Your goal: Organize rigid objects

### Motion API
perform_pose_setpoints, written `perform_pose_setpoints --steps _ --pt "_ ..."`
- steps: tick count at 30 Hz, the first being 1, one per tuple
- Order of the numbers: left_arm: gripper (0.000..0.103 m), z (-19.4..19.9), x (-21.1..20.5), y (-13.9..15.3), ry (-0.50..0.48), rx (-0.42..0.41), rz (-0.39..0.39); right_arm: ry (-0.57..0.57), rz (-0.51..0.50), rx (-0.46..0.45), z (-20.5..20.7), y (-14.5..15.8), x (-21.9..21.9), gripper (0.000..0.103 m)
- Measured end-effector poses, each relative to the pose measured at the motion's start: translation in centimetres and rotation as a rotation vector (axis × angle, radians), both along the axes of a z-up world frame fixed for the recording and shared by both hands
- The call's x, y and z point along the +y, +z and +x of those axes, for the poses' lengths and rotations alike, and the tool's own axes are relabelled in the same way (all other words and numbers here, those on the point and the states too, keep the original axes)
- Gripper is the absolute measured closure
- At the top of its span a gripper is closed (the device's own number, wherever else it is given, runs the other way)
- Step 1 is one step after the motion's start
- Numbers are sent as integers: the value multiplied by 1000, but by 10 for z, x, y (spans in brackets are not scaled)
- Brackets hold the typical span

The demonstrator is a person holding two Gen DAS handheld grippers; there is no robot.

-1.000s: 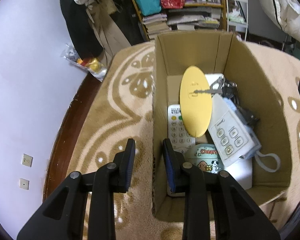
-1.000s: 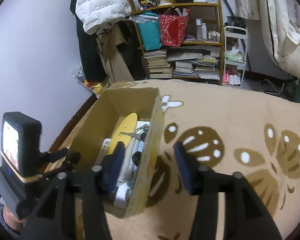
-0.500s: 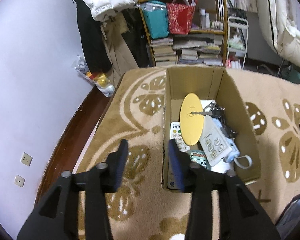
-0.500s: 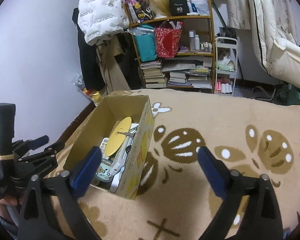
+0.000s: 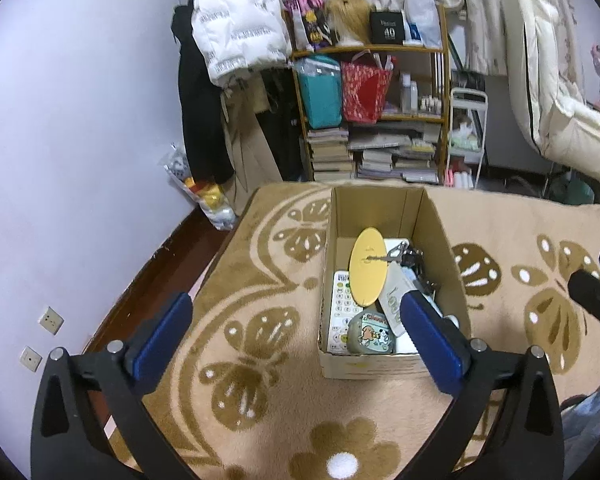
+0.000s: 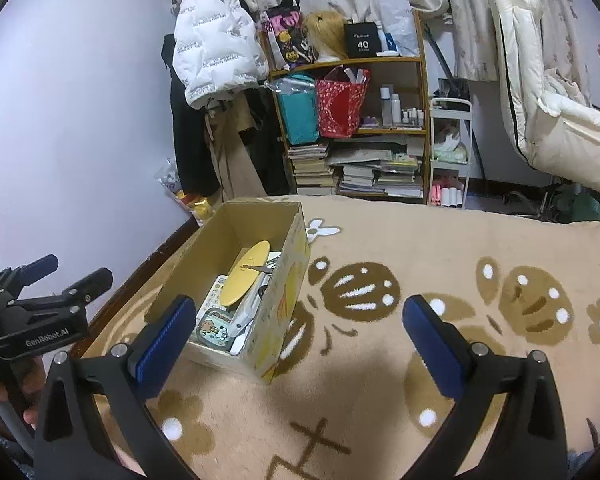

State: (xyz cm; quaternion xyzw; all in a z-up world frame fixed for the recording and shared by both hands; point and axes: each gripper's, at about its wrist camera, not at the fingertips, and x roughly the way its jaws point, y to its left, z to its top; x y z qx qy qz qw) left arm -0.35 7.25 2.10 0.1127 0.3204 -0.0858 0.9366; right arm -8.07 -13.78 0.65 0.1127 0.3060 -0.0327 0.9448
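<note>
Left wrist view first: we hold the left gripper [image 5: 296,316] with its blue-padded fingers spread wide and nothing between them, low in the frame above the patterned rug [image 5: 260,400]. Just right of centre sits the open cardboard box [image 5: 380,208], and inside it we see a yellow oval disc [image 5: 368,276] leaning upright, a bunch of keys [image 5: 404,254] resting against the disc's right side, a white remote [image 5: 342,312] lying flat along the box's left wall, a round tin with a cartoon dog [image 5: 370,332] at the near end, and a white button pad [image 5: 394,304] partly hidden by our right fingertip. At the right edge of the frame a dark part of the other gripper pokes in. From the right wrist view, the right gripper [image 6: 296,320] is likewise wide apart and empty, hovering over the rug with the box left of centre. At the left edge of that frame the left gripper appears, held in a hand [image 6: 4,396]. A cluttered bookshelf [image 6: 360,128] stands at the top centre, behind the rug.
</note>
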Motion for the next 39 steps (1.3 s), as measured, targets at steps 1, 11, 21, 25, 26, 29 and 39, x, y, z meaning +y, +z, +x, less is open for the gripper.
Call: perform_pose_setpoints --steps 1,11,21,25,26,29,39 --pt "0 -4 1 3 0 -15 -10 -2 4 -8 -3 0 0 0" --pt "0 -34 4 16 -14 -119 -26 -11 -12 -88 -34 8 2 0" --pt "0 -61 11 21 -23 -201 -67 -9 -46 -132 -48 12 8 0" --pt "0 -65 15 21 -25 -207 -83 -11 -79 -143 -51 9 14 0" --pt "0 -65 15 19 -26 -204 -87 -15 -90 -145 -52 8 15 0" --pt "0 -61 15 14 -31 -181 -98 -6 -93 -138 -51 5 18 0" --pt "0 -60 1 3 -49 -173 -35 3 -105 -92 -45 -3 16 0"
